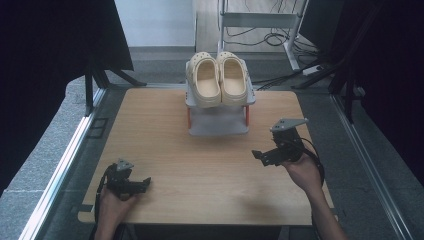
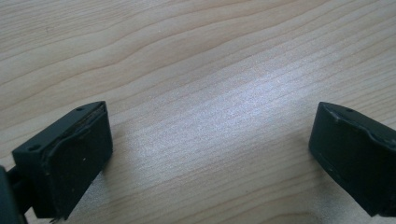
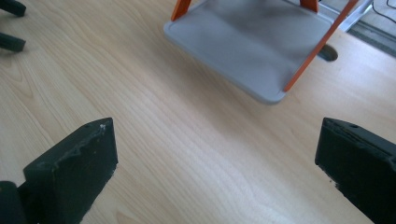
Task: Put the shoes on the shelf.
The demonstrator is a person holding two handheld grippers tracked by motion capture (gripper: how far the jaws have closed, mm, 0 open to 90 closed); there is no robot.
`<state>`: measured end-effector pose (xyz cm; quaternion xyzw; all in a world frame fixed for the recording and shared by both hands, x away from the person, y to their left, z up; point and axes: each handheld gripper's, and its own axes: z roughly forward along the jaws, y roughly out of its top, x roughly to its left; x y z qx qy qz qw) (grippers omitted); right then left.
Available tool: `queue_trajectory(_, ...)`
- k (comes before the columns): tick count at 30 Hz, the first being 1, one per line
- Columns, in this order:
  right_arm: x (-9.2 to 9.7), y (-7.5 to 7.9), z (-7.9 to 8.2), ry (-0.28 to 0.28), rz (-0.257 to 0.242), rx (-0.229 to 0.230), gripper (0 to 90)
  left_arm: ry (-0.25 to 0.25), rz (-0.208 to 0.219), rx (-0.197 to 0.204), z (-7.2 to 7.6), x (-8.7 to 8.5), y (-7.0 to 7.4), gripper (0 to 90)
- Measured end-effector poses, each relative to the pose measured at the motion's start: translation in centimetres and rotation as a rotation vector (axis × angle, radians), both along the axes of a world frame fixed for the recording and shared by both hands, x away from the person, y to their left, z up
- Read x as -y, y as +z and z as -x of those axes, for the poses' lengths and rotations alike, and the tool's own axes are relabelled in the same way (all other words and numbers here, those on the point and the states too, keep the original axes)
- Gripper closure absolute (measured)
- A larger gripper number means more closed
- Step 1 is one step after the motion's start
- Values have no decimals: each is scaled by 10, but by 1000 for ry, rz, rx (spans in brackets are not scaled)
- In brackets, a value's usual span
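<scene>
My left tool [image 1: 142,183] & right tool [image 1: 260,155] are both wide open w/ nothing in them, shoes [image 1: 220,77] sit on top of the rack [image 1: 218,125] at the far side of the surface [image 1: 200,170], so if I grab too fast I might knock the rack over.

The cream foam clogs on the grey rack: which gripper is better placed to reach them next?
Probably the right gripper. It is open, further forward, beside the grey two-tier rack holding the cream foam clogs. The left gripper, also open, sits at the near table edge.
</scene>
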<state>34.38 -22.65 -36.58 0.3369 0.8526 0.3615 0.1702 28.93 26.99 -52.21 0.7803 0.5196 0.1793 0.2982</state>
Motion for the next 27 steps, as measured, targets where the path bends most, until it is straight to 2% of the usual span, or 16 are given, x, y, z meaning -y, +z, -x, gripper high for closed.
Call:
queue_trajectory(7, 5, -28, 7, -1, -3, -17, 0, 4, 1, 2, 0, 0, 0, 0)
queue_trajectory(14, 2, -61, 11, -4, 1, -25, 0, 5, 4, 4, 0, 1, 0, 0)
queue_trajectory(19, -3, -89, 15, -5, 10, -47, 0, 5, 4, 4, 0, 1, 0, 0)
queue_trajectory(21, -5, -105, 16, -8, 16, -61, 0, 5, 4, 4, 0, 1, 0, 0)
queue_trajectory(27, -8, -136, 18, -18, 3, -89, 0, 5, 3, 4, 0, 1, 0, 0)
